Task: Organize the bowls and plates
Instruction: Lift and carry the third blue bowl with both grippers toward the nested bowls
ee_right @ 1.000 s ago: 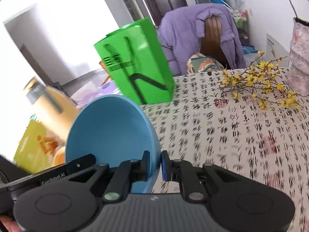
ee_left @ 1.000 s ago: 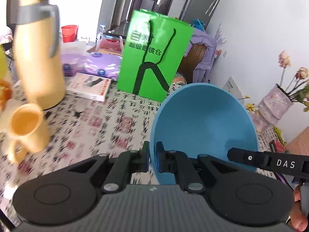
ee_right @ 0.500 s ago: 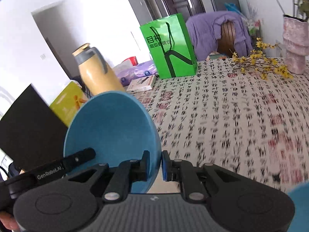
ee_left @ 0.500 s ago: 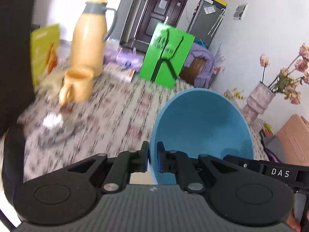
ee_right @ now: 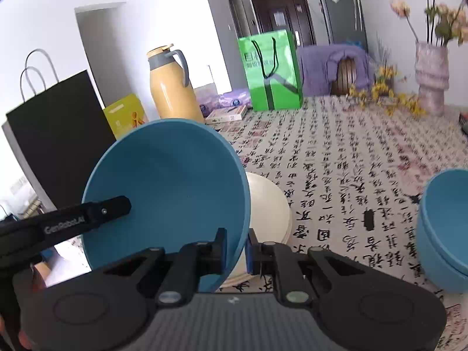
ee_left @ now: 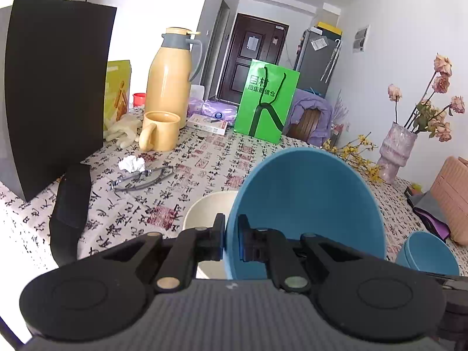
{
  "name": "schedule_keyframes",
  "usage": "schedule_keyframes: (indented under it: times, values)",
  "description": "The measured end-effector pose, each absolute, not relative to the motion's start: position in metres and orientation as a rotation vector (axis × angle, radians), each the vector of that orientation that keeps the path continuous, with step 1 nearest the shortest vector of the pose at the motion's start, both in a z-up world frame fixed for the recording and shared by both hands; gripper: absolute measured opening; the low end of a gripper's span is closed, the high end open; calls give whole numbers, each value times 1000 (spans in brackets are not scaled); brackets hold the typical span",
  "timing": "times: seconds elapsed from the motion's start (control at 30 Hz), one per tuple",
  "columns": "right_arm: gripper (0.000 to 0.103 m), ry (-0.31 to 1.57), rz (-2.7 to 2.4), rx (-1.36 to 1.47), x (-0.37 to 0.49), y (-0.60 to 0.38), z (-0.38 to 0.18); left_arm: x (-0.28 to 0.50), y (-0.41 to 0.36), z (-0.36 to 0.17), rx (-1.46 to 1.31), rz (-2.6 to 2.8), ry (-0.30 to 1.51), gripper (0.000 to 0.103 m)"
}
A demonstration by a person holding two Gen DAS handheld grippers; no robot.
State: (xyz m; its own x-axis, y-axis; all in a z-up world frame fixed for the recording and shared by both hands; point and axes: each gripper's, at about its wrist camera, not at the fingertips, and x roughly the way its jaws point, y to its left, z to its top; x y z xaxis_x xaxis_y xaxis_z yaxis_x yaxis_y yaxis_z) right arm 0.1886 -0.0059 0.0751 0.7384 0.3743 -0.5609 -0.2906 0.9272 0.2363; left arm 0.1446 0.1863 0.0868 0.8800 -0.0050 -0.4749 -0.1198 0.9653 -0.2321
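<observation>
The table (ee_left: 204,158), draped in a calligraphy-print cloth, is seen spread wide beneath everything. Above it the big blue bowl (ee_left: 307,204) is held tipped up on its rim, its hollow turned toward the cameras and its mouth leaning up and away. Directly behind and below it a stack of cream plates (ee_right: 269,204) is glimpsed, mostly hidden by the bowl. A second blue bowl (ee_right: 444,234) is seen upright on the cloth to the right, cut off by the frame edge. The left gripper (ee_left: 231,241) is clamped nearly closed on the big bowl's near rim, wall pinched between the pads. The right gripper (ee_right: 235,245) is likewise squeezed tight on the rim at the opposite side.
</observation>
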Motion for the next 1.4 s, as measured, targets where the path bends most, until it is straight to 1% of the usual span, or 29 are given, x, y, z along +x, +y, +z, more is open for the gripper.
schedule_keyframes:
  times: [0.17,0.4,0.6,0.8,1.03,1.4]
  values:
    - [13,655,369,142,183,-9,73,142,186,84,-263,54,504,8]
    - [13,623,357,130,174,-18,72,139,174,86,-248,42,502,8]
    - [13,599,332,135,173,-46,76,143,148,88,-228,8,502,8]
    - [13,545,287,122,171,-87,90,151,109,93,-214,-58,502,8]
    - [13,493,215,114,176,-145,99,170,47,101,-201,-137,477,8]
    - [13,502,131,140,199,-225,91,205,-35,86,-194,-227,535,8]
